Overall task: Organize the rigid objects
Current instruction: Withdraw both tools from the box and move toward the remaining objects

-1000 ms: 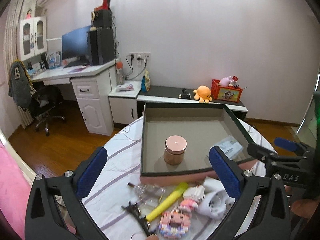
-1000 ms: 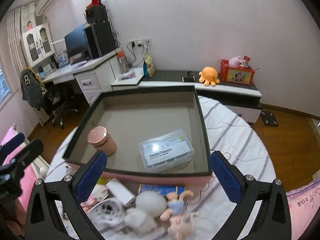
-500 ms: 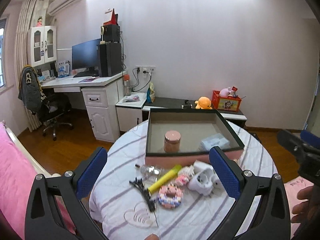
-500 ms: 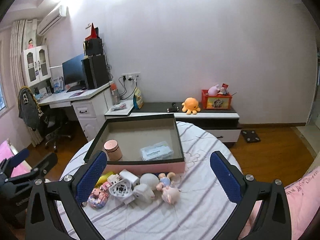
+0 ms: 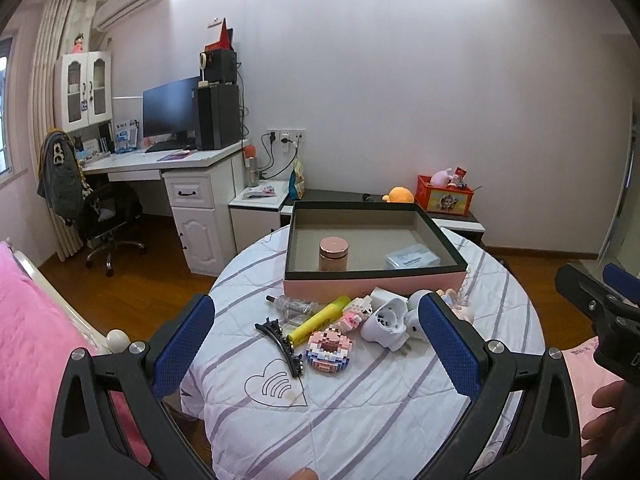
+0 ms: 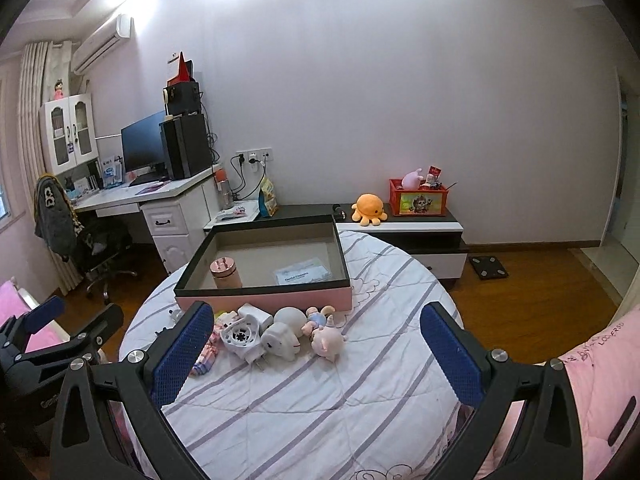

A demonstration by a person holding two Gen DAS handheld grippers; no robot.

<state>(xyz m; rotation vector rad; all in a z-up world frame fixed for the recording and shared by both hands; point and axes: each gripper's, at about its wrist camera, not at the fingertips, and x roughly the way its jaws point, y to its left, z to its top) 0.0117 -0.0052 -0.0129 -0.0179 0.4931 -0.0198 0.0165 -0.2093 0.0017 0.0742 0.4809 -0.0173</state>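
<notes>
You are holding the left claw (image 5: 316, 344) wide apart and empty, raised above the near edge of the round desk (image 5: 360, 412) and tilting down at it. Your right claw (image 6: 316, 344) is spreading just as wide, also gripping nothing, hovering beside it. Ahead of both claws the pink box (image 5: 372, 280) is sitting open, with a rose-lidded jar (image 5: 333, 254) and a clear flosser case (image 5: 412, 258) lying inside. Between the left claw's fingers and the box, loose things are crowding together: a black hair clip (image 5: 280, 340), a yellow highlighter (image 5: 316, 320), a brick-built donut (image 5: 330, 350) and a white plug adapter (image 5: 386, 324). Before the right claw a small pig figure (image 6: 328, 338) is lying
</notes>
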